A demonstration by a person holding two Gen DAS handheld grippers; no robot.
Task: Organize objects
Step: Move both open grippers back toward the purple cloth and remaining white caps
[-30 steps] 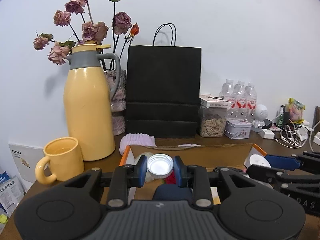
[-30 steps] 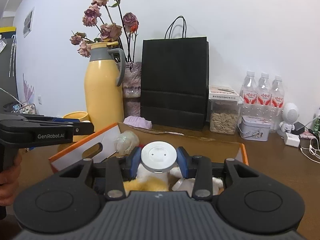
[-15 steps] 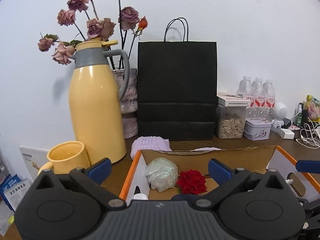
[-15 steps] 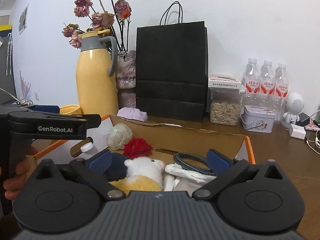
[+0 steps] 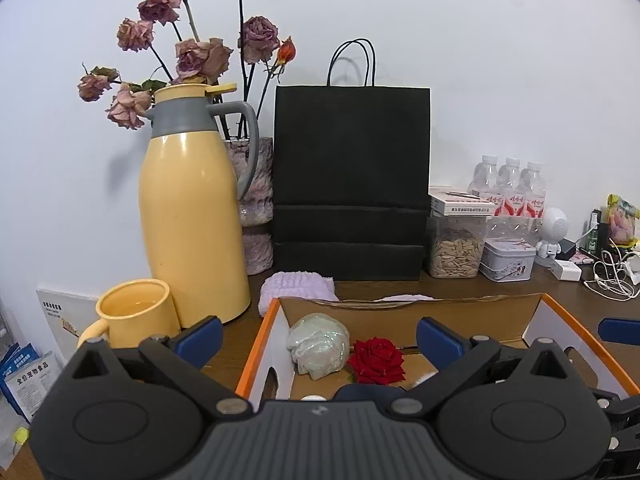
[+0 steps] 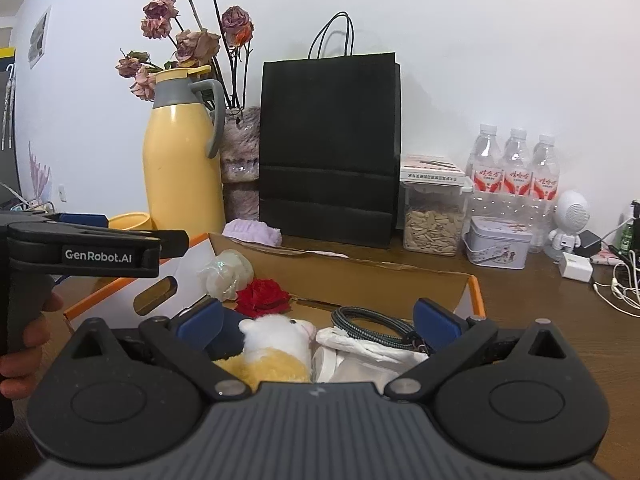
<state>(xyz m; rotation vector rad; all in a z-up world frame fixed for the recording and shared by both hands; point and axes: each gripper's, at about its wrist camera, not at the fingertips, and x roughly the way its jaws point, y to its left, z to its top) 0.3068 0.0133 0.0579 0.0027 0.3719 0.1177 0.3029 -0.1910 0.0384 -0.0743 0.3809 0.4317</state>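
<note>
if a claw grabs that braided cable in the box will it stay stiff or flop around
The braided cable would probably flop: it already lies in a loose curve over the crumpled white wrapper. It looks light, so it should lift easily. Its free end may trail and snag the plush toy beside it.

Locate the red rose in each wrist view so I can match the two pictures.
Left wrist view: the red rose lies in the box, low and just right of centre, against the right side of the pale wrapped bundle.
Right wrist view: the red rose sits left of centre, just below and right of the same bundle.
Shared landmark: the black paper bag standing behind the box.
</note>
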